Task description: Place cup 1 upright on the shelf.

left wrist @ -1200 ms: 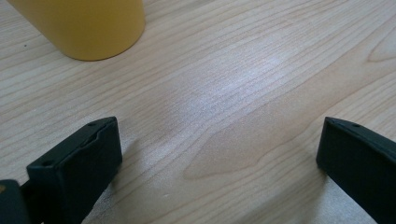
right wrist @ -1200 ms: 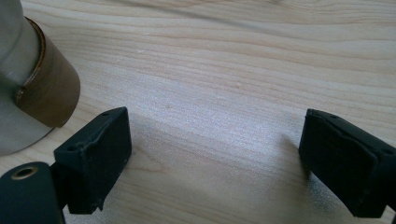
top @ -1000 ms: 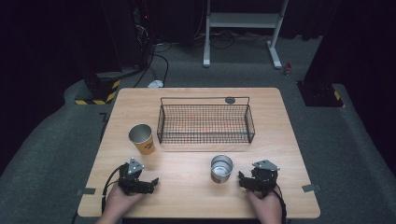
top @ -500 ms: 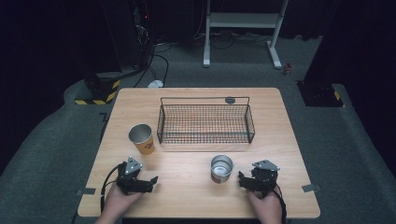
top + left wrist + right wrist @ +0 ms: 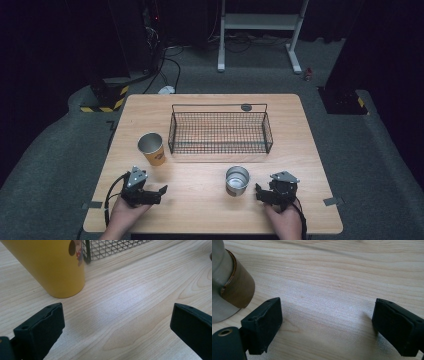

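On the table (image 5: 200, 180), both grippers (jaws wide apart) rest near the yellow cup (image 5: 151, 148) and metal cup (image 5: 237, 180).

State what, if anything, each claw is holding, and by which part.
Nothing is held. The left claw and right claw are both open over bare table.

The left gripper (image 5: 161, 190) is a black two-jaw tool with a grey three-cornered plate on top and a black cable looping from its rear, and its blocky, matte jaws each carry a small round hole near the tip. The right gripper (image 5: 259, 192) has the same build, black with a grey triangular plate and a trailing black cable, and a brass-ringed screw hole sits at the base of one jaw. Both hands (image 5: 123, 216) are bare, with no sleeves showing.
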`<state>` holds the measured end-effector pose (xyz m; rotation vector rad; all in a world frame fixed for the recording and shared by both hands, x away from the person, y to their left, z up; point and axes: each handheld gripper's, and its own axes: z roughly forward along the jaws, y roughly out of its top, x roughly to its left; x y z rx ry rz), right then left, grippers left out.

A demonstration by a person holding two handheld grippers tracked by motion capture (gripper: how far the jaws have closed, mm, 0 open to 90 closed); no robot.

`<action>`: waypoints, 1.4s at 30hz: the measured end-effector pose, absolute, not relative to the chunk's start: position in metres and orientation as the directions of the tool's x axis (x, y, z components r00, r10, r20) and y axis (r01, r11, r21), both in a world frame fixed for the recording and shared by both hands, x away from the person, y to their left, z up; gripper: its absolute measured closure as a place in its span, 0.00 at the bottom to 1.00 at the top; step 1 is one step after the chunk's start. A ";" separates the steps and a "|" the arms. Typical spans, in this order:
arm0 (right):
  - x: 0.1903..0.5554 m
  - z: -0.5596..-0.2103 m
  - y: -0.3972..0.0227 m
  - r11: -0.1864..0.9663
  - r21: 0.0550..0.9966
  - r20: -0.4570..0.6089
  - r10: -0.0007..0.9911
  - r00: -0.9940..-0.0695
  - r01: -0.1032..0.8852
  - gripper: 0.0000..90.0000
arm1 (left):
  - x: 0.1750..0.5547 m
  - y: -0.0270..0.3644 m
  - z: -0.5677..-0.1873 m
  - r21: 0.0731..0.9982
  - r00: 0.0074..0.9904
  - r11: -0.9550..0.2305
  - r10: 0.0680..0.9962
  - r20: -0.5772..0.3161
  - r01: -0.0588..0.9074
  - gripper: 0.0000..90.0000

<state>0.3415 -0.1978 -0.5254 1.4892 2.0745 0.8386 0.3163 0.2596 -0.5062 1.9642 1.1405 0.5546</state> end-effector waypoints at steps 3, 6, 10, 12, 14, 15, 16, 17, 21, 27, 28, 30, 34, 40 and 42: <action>0.341 -0.525 -0.198 0.232 0.700 -0.009 0.949 -0.316 0.675 0.11 | 0.316 0.261 -0.504 0.807 0.505 -0.289 0.863 -0.013 0.514 0.00; 0.341 -0.525 -0.198 0.232 0.700 -0.009 0.949 -0.316 0.675 0.11 | 0.316 0.262 -0.502 0.817 0.502 -0.289 0.865 -0.001 0.498 0.00; 0.341 -0.525 -0.198 0.234 0.700 -0.010 0.948 -0.319 0.674 0.11 | 0.317 0.265 -0.498 0.843 0.489 -0.250 0.872 -0.018 0.477 0.00; 0.341 -0.525 -0.198 0.234 0.700 -0.010 0.948 -0.319 0.674 0.11 | 0.317 0.266 -0.496 0.850 0.487 -0.238 0.873 -0.024 0.469 0.00; 0.341 -0.525 -0.198 0.233 0.700 -0.009 0.948 -0.318 0.675 0.11 | 0.318 0.268 -0.493 0.859 0.481 -0.222 0.876 -0.032 0.462 0.01; 0.341 -0.525 -0.198 0.237 0.701 -0.013 0.947 -0.320 0.673 0.11 | 0.318 0.270 -0.491 0.866 0.472 -0.204 0.881 -0.042 0.457 0.01; 0.341 -0.525 -0.198 0.241 0.702 -0.017 0.946 -0.322 0.670 0.11 | 0.319 0.270 -0.490 0.868 0.470 -0.202 0.882 -0.041 0.454 0.02; 0.341 -0.526 -0.198 0.240 0.703 -0.017 0.947 -0.322 0.670 0.11 | 0.320 0.271 -0.488 0.874 0.463 -0.181 0.885 -0.055 0.450 0.03; 0.341 -0.525 -0.198 0.240 0.702 -0.015 0.947 -0.322 0.671 0.11 | 0.325 0.272 -0.485 0.871 0.449 -0.174 0.892 -0.059 0.460 0.04; 0.341 -0.525 -0.198 0.239 0.701 -0.013 0.946 -0.323 0.672 0.11 | 0.340 0.272 -0.480 0.850 0.422 -0.188 0.906 -0.044 0.492 0.04; 0.341 -0.525 -0.198 0.239 0.701 -0.013 0.946 -0.323 0.672 0.11 | 0.340 0.272 -0.480 0.850 0.422 -0.188 0.906 -0.044 0.492 0.03; 0.341 -0.525 -0.198 0.239 0.701 -0.012 0.946 -0.324 0.672 0.11 | 0.347 0.273 -0.478 0.842 0.409 -0.202 0.912 -0.024 0.500 0.02; 0.341 -0.525 -0.198 0.239 0.701 -0.012 0.946 -0.324 0.672 0.11 | 0.359 0.275 -0.474 0.837 0.389 -0.194 0.921 -0.024 0.511 0.01; 0.341 -0.525 -0.198 0.239 0.701 -0.013 0.946 -0.324 0.672 0.11 | 0.369 0.278 -0.475 0.842 0.380 -0.181 0.925 -0.030 0.508 0.00; 0.341 -0.525 -0.198 0.239 0.701 -0.012 0.946 -0.324 0.672 0.11 | 0.372 0.278 -0.476 0.845 0.379 -0.173 0.925 -0.038 0.506 0.00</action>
